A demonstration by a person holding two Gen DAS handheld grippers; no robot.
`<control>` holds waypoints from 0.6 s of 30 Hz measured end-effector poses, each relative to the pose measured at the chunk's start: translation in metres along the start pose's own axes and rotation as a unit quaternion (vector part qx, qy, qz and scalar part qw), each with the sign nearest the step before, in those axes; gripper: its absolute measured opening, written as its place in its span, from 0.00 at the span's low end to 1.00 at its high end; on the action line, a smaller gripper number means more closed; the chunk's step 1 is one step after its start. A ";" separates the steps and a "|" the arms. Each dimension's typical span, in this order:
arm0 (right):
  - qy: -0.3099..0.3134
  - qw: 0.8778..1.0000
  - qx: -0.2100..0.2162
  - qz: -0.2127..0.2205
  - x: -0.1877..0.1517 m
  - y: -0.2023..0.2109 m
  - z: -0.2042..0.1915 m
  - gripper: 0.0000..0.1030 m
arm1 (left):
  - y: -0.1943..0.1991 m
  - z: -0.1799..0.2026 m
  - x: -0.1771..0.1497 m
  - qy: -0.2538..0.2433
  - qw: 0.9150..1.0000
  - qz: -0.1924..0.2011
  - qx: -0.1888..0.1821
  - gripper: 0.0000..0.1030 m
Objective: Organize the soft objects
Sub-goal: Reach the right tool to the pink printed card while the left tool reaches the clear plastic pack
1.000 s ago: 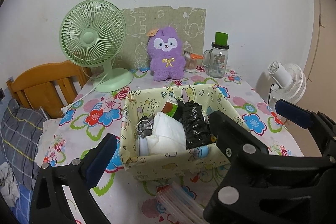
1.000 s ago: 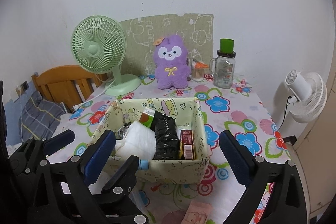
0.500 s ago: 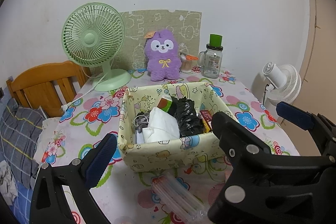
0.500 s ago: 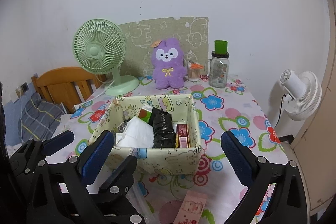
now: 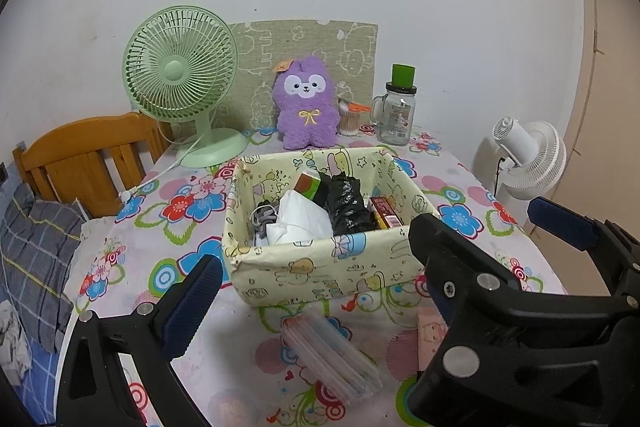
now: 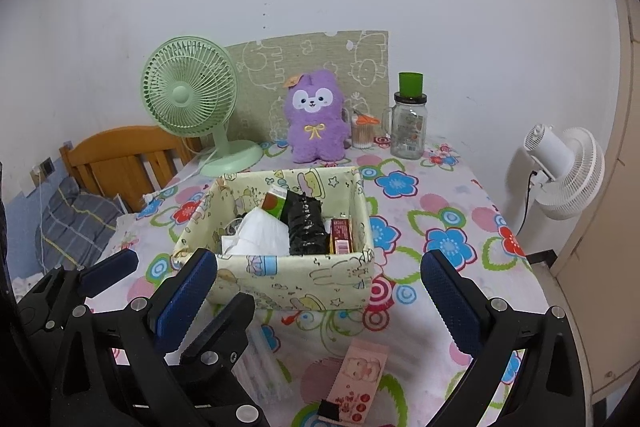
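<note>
A pale yellow fabric basket (image 5: 320, 267) (image 6: 296, 277) stands mid-table. It holds a white soft pack (image 5: 300, 221) (image 6: 260, 231), a black crinkled bag (image 5: 348, 205) (image 6: 306, 223), a grey cord, a red box (image 6: 342, 235) and a green-red carton. A clear plastic sleeve (image 5: 332, 355) and a pink packet (image 6: 360, 375) lie in front of it. My left gripper (image 5: 312, 299) is open and empty, near the basket's front. My right gripper (image 6: 316, 291) is open and empty, also in front of the basket. The right gripper's fingers (image 5: 560, 223) show in the left wrist view.
A purple plush (image 5: 306, 107) (image 6: 316, 115), a green desk fan (image 5: 180, 79), a glass jar with green lid (image 5: 396, 111) and a cotton-swab jar stand at the back. A wooden bed headboard (image 5: 88, 155) is left. A white fan (image 6: 560, 171) stands right.
Both grippers have drawn back from the basket, so it looks smaller and farther. The plastic sleeve and pink packet have come into view. Both stay open.
</note>
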State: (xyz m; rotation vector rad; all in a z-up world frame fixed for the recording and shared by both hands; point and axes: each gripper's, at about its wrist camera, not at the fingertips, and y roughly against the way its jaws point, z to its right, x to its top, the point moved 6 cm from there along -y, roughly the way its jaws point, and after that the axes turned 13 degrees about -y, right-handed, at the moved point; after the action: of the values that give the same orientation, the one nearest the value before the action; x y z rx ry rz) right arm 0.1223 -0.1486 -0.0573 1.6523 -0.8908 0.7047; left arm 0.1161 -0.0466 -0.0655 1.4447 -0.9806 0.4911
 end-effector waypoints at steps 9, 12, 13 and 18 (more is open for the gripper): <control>-0.002 1.000 -0.005 0.001 -0.012 0.013 0.006 1.00 | 0.008 0.010 -0.010 -0.004 1.000 0.000 -0.005 1.00; -0.002 1.000 -0.007 0.000 -0.018 0.016 0.009 1.00 | 0.009 0.013 -0.014 -0.005 1.000 0.000 -0.006 1.00; -0.002 1.000 -0.007 0.000 -0.019 0.016 0.009 1.00 | 0.009 0.014 -0.015 -0.005 1.000 -0.001 -0.007 1.00; -0.002 1.000 -0.011 -0.001 -0.027 0.018 0.014 1.00 | 0.009 0.018 -0.024 -0.002 1.000 -0.004 -0.010 1.00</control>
State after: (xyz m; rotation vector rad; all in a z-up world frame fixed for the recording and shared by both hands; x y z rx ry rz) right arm 0.0924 -0.1588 -0.0736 1.6360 -0.8955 0.6881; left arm 0.0912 -0.0563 -0.0825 1.4321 -0.9802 0.4718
